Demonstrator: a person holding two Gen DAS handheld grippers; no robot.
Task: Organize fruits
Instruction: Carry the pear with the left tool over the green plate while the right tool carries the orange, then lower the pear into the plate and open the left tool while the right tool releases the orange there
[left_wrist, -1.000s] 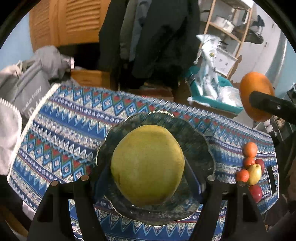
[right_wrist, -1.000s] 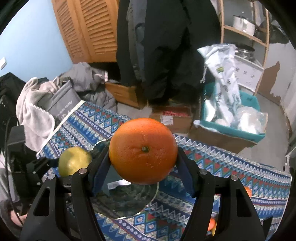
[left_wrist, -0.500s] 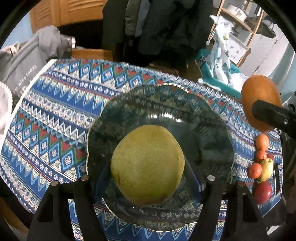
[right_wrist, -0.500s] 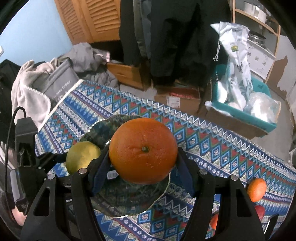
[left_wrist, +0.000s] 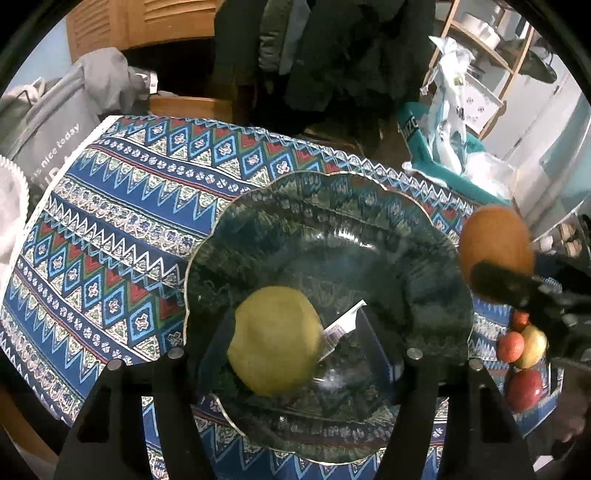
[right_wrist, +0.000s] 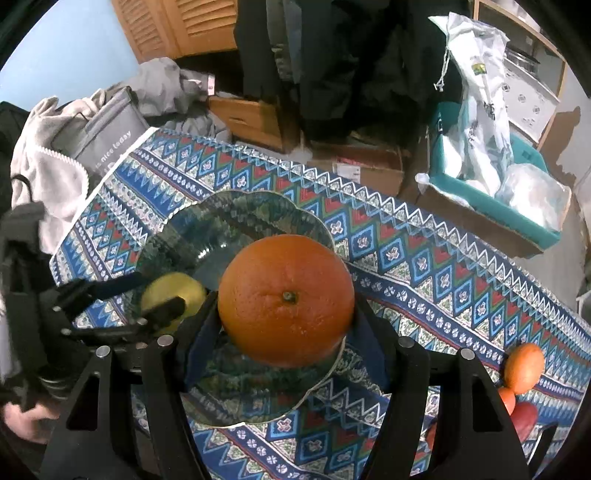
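**Entry: fruit sorting, both hands over plate**

- Right fingers (right_wrist: 162, 387): clamped on the orange (right_wrist: 286, 301), one pad on each flank, stem scar facing back along the fingers. The fruit is round, with no long axis to speak of.
- Glass plate (right_wrist: 236, 206): directly below and beyond the right fingers; the orange hung over its near right rim. The bare part of the plate lay ahead and to the left of these fingers, so the drop seemed to call for a short forward reach.
- Left fingers (left_wrist: 170, 398): closing, with the yellow-green fruit (left_wrist: 275, 339) between them. It sat close to the left pad, with a clear gap at the right pad, so it was not gripped. It appeared to rest in the near part of the plate, its slightly longer axis running along the fingers.
- Nearer hand for the next placing: the right, judged by its load.
- Loose fruit (left_wrist: 524, 350): right of the left fingers, at the edge of the desk (left_wrist: 110, 240).

Counts: plate, one; orange in grip, one; yellow-green fruit, one; loose small fruit, at least four, partly hidden.
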